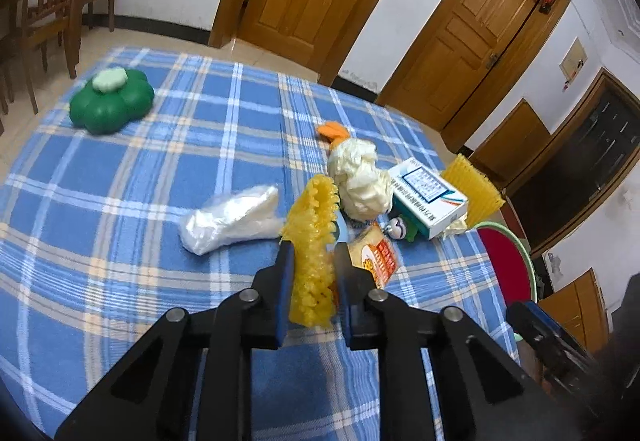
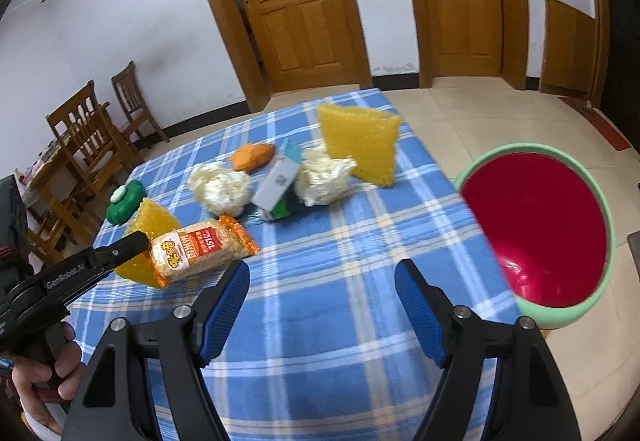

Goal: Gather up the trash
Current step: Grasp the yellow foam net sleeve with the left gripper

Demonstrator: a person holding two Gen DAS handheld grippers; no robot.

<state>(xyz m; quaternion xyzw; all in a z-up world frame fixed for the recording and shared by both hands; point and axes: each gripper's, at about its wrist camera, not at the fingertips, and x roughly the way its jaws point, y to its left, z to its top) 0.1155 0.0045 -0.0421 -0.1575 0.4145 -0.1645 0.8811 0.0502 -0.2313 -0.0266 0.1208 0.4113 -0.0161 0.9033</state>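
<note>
Step in hand: the left hand-held gripper (image 1: 311,261) pinches a yellow bubble-wrap piece (image 1: 314,241) at the tabletop's (image 1: 120,201) near edge; judged a pick-up just made
Right hand-held gripper (image 2: 322,301): jaws spread wide, nothing between them, above bare cloth
Bin (image 2: 536,225): red inside, green rim, on the floor at 3 o'clock of the tabletop, in the right wrist view
Other trash: snack packet (image 2: 200,251) at 10 o'clock of the right jaws; carton (image 2: 278,183) and paper wads beyond
Next move: probably carry the bubble wrap over the bin and let go
</note>
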